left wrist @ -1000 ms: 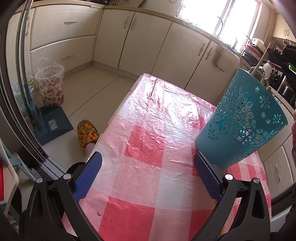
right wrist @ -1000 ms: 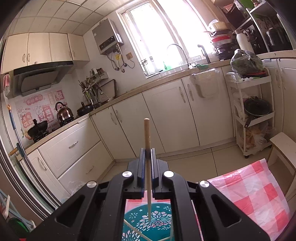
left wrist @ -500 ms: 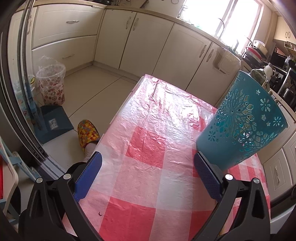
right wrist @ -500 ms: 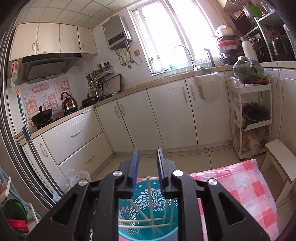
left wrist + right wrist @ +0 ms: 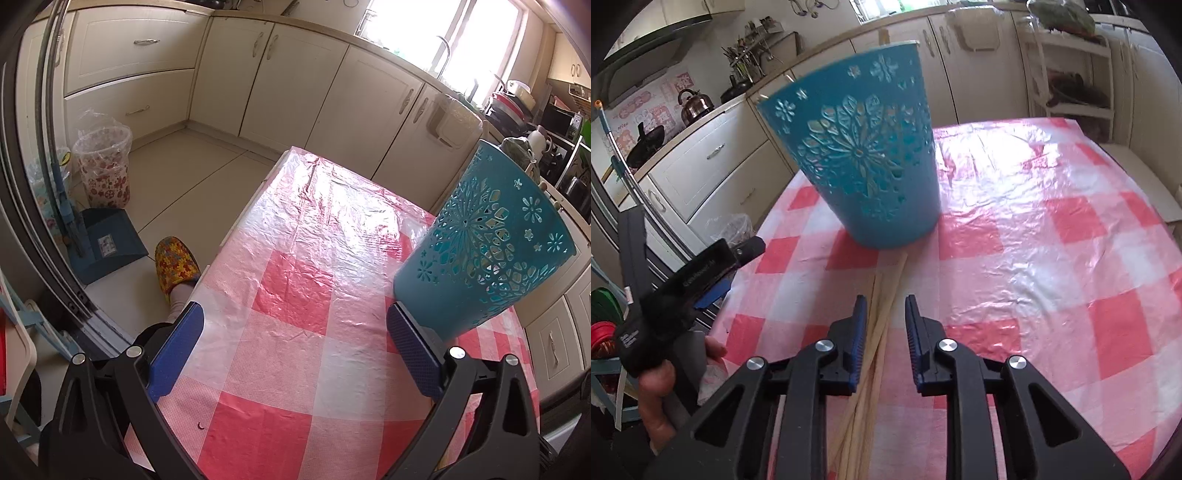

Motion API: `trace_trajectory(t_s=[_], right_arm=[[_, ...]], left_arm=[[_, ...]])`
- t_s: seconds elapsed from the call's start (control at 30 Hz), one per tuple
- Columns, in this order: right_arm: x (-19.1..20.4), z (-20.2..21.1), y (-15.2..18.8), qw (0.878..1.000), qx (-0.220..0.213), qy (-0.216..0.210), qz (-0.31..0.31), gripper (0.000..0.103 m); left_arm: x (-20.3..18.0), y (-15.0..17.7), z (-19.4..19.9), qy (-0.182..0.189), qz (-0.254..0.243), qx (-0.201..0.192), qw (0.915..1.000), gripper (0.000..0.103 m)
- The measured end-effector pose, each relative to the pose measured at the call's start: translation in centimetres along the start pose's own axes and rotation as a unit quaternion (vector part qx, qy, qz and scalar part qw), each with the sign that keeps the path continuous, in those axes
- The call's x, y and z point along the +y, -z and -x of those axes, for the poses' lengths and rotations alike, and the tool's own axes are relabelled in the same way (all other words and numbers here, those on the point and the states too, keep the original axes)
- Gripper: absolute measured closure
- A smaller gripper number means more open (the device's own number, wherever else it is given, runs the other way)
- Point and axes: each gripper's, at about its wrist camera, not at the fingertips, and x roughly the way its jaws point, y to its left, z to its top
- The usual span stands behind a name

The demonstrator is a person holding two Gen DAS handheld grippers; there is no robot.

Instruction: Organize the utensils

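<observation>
dropped the last stick in the teal holder [image 5: 864,162] at 12 o'clock, now my right gripper [image 5: 885,317] sits part-open and empty over remaining chopsticks [image 5: 882,314] at 6 o'clock; left gripper [image 5: 295,347] wide open, idle.

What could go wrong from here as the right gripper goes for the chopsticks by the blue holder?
1. The chopsticks lie bunched together, so the open right gripper may pinch several or scatter them.
2. Their far ends seem to reach the blue holder; a careless lift might nudge it.
3. The left gripper hangs open and is not holding the holder steady.
</observation>
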Motion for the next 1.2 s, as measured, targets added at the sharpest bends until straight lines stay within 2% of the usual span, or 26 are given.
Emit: trace_trajectory(t_s=[0.2, 0.37, 0.57, 0.63, 0.7, 0.8, 0.87, 0.93, 1.07, 1.2], right_arm=[[0.4, -3.1, -1.4, 0.999, 0.023, 0.023, 0.001, 0.083], [0.7, -4.7, -1.8, 0.998, 0.042, 0.048, 0.021, 0.097], [-1.3, -2.8, -2.7, 0.999, 0.046, -0.002, -0.016, 0.097], [-2.2, -1.8, -2.6, 0.999, 0.046, -0.004, -0.018, 0.097], [-2.9, -1.2, -2.1, 0.999, 0.048, 0.013, -0.004, 0.097], [-3.9, -1.3, -0.9, 0.997, 0.054, 0.046, 0.017, 0.097], [-4.0, -1.2, -0.3, 0.997, 0.045, 0.054, 0.032, 0.097], [-3.6, -1.2, 0.0, 0.996, 0.041, 0.063, 0.048, 0.097], [-4.0, -1.1, 0.2, 0.997, 0.038, 0.047, 0.041, 0.096], [-5.1, -0.8, -0.1, 0.999, 0.039, 0.024, 0.012, 0.096]], left_arm=[[-0.1, 0.0, 0.0, 0.0, 0.0, 0.0, 1.0, 0.008], [-0.1, 0.0, 0.0, 0.002, 0.0, 0.0, 1.0, 0.008], [-0.1, 0.0, -0.1, 0.002, 0.0, 0.0, 1.0, 0.008], [-0.1, 0.0, -0.1, 0.001, -0.001, 0.0, 1.0, 0.008], [-0.3, 0.1, -0.1, -0.001, -0.005, 0.002, 1.0, 0.008], [-1.6, 0.5, -0.2, 0.01, -0.03, 0.037, 0.9988, 0.008], [-2.9, 1.7, 0.3, 0.026, -0.051, 0.054, 0.9969, 0.008], [-4.5, 3.1, 0.4, 0.027, -0.083, 0.074, 0.9934, 0.008], [-7.3, 4.8, 0.6, 0.011, -0.144, 0.085, 0.9859, 0.008], [-8.6, 5.7, 0.0, -0.008, -0.17, 0.11, 0.9792, 0.008]])
